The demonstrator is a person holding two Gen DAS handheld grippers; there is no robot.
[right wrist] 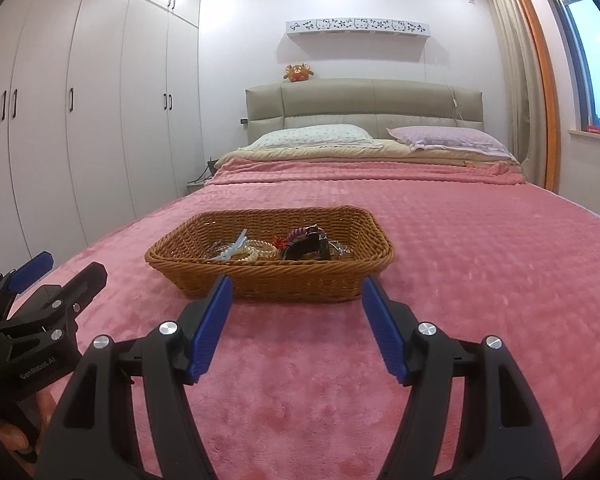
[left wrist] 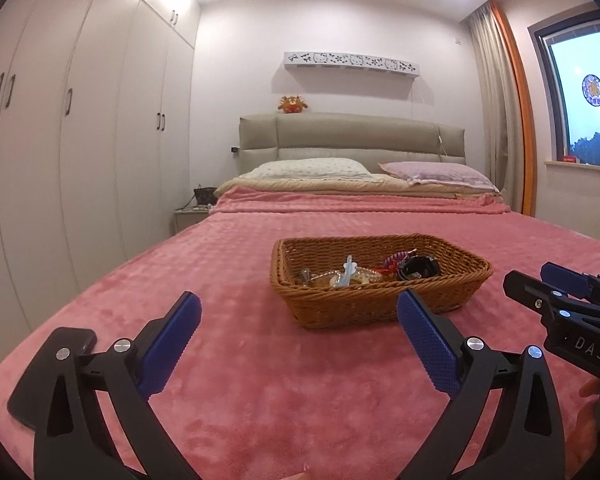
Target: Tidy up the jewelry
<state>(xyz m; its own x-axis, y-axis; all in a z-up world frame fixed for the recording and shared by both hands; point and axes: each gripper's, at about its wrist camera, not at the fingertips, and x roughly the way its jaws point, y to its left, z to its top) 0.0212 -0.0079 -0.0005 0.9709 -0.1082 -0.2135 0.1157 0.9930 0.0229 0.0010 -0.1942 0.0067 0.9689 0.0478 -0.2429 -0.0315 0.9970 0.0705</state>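
A brown wicker basket (left wrist: 328,312) (right wrist: 260,284) sits on the pink bedspread. It holds a pile of jewelry and hair things: a pale blue clip (left wrist: 347,270) (right wrist: 232,249), a bead bracelet (left wrist: 364,274) (right wrist: 256,252), a purple coil tie (left wrist: 394,260) (right wrist: 298,234) and a black item (left wrist: 418,267) (right wrist: 306,249). My left gripper (left wrist: 300,312) is open and empty, just short of the basket's near wall. My right gripper (right wrist: 296,294) is open and empty, right in front of the basket. Each gripper shows at the edge of the other's view (left wrist: 556,280) (right wrist: 48,276).
The pink bedspread (left wrist: 260,380) (right wrist: 480,280) covers the bed around the basket. A black phone (left wrist: 32,400) lies at the near left corner. Two pillows (left wrist: 312,169) lie by the headboard. Wardrobes (left wrist: 80,140) stand left, a nightstand (left wrist: 188,216) beside the bed.
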